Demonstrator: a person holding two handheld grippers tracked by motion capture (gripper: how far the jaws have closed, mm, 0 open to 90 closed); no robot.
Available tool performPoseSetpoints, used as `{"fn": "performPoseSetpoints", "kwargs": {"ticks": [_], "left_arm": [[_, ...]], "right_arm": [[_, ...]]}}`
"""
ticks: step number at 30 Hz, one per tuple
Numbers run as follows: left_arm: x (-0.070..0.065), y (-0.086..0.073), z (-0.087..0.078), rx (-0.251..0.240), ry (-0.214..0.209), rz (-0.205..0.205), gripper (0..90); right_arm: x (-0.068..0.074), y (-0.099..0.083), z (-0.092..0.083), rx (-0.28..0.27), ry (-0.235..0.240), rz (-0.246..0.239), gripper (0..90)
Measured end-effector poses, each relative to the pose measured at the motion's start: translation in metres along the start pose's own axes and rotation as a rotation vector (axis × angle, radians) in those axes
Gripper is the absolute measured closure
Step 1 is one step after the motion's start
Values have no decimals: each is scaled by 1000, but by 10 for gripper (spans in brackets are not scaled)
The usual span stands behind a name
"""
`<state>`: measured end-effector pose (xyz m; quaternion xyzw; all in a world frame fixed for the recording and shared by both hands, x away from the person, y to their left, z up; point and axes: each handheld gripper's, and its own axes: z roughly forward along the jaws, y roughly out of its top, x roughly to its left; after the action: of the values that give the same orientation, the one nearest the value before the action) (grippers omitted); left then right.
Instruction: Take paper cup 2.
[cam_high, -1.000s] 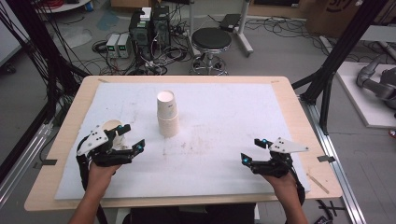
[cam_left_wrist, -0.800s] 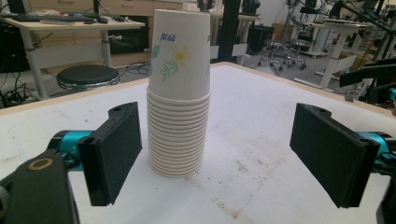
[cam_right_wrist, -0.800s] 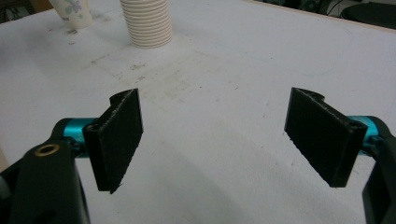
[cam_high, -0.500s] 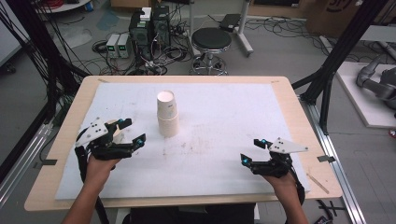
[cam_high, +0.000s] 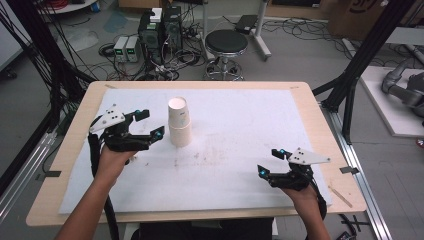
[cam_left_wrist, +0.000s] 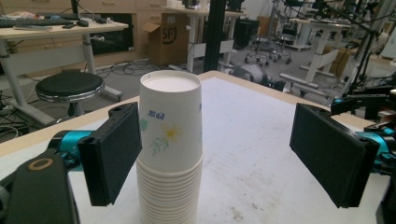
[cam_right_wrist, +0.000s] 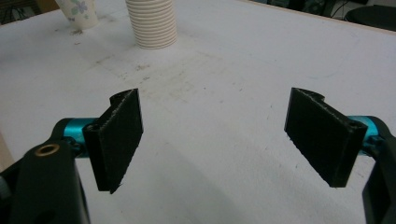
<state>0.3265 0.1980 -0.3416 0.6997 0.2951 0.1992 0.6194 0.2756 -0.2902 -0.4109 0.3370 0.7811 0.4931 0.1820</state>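
Note:
A stack of upside-down white paper cups (cam_high: 179, 123) with a flower print stands left of the table's middle. My left gripper (cam_high: 151, 123) is open just left of the stack, level with it. In the left gripper view the stack (cam_left_wrist: 170, 154) rises between the jaws, close to the left one, and neither jaw touches it. My right gripper (cam_high: 270, 161) rests open near the front right, nothing between its fingers. In the right gripper view (cam_right_wrist: 215, 140) the jaws face the stack's ribbed base (cam_right_wrist: 152, 25) far off, with a single flowered cup (cam_right_wrist: 77, 11) left of it.
A white sheet (cam_high: 240, 125) covers the wooden table (cam_high: 320, 130). A black stool (cam_high: 226, 42), computer boxes (cam_high: 160, 25) and cables stand on the floor beyond the far edge. Black frame posts (cam_high: 350, 75) rise at both sides.
My left gripper has moved forward and to the right, from the table's left part up to the cup stack, with its jaws open. The right gripper has stayed put.

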Motion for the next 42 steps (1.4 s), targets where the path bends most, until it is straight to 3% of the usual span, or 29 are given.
{"fn": "performPoseSetpoints", "kwargs": {"ticks": [17, 21, 29, 42], "left_arm": [[11, 32, 38, 85, 50, 22, 160], [14, 37, 48, 107, 96, 43, 158], [19, 40, 66, 148, 111, 35, 157], [22, 31, 91, 221, 89, 23, 158]], "right_arm": [[0, 0, 1, 2, 9, 5, 198], [0, 0, 1, -1, 9, 6, 198], [-2, -1, 0, -2, 10, 9, 198], [-3, -1, 0, -1, 13, 6, 198]]}}
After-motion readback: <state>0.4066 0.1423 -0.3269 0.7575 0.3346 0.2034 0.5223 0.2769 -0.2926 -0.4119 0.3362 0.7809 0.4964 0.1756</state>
